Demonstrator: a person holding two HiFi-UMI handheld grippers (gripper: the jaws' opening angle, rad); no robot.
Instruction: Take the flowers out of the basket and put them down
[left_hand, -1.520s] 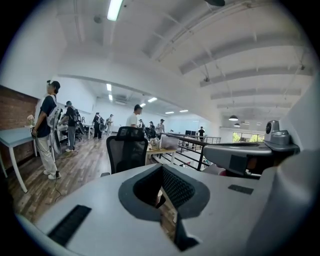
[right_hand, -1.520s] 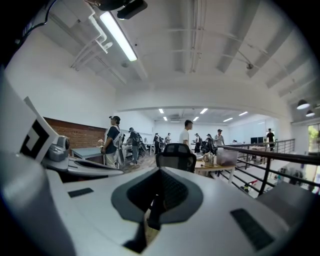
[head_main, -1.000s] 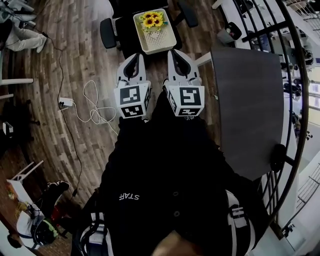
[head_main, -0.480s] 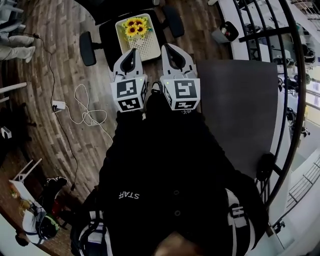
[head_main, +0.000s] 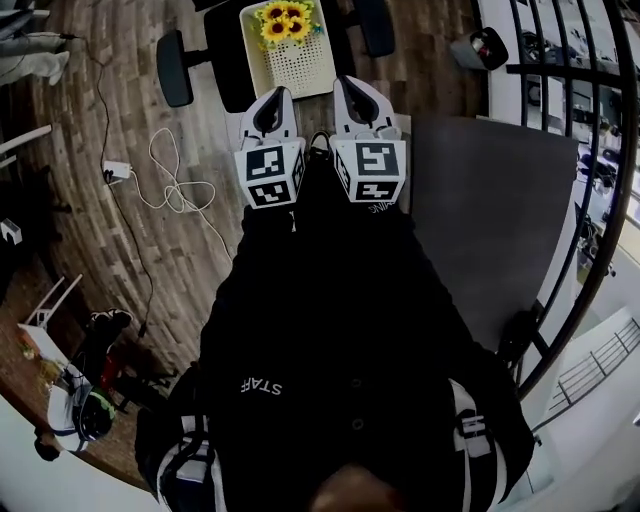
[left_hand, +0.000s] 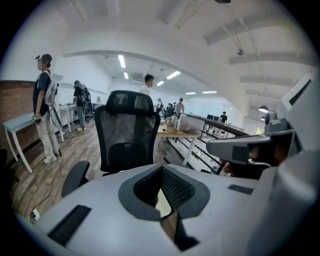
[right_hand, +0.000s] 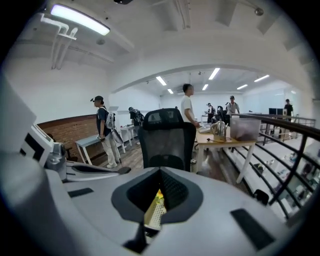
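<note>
Plainly, both tools are shut with nothing gripped. The left tool (head_main: 274, 98) has its dark ribbed pads meeting at the tips, and the right tool (head_main: 352, 85) stands the same way. Both hover side by side above the front edge of the seat of a black office chair (head_main: 225, 50), and each carries a cube with black-and-white square markers at its rear.

The flowers (head_main: 283, 20) are yellow sunflowers with dark centres, bunched at the far end of the basket (head_main: 300, 70). This is a white rectangular tray with rounded corners and a perforated floor, and it lies along the middle of the seat, between the padded armrests.

Through the gap under the right tool's pads show a strip of perforated white wall and a touch of yellow. The pale sliver under the left tool's pads is probably the same basket.

A smooth grey desk (head_main: 490, 220) stands at the right, and a white cable (head_main: 175, 190) loops over the plank floor (head_main: 120, 250).
</note>
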